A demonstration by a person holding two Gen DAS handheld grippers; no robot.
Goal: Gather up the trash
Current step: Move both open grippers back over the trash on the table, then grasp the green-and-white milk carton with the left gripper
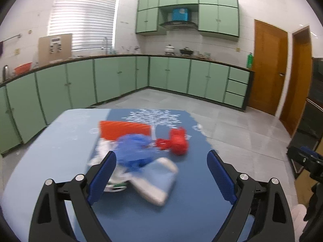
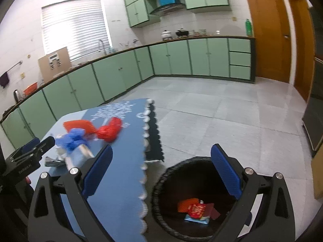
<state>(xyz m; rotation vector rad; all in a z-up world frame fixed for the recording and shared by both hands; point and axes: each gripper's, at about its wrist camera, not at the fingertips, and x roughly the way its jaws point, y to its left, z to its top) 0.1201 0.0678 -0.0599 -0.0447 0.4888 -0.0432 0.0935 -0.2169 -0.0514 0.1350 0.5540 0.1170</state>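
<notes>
I take the trash bin (image 2: 193, 201) on the floor as my marker: it stands just beside the table's (image 2: 121, 181) scalloped edge, and the right gripper (image 2: 161, 173) hangs over its mouth, jaws wide, nothing between them. Inside I see a few wrappers (image 2: 194, 210), red, orange and pale blue; it is mostly empty. The remaining trash sits up on the table, away from the bin: a crumpled blue bag (image 1: 134, 151), a red crumpled wrapper (image 1: 178, 142), an orange packet (image 1: 125, 130) and white scraps (image 1: 153, 183). The left gripper (image 1: 161, 177) is spread wide just short of that pile, empty. It all looks light, soft and crinkly; I would pinch the blue bag at its bunched middle.
</notes>
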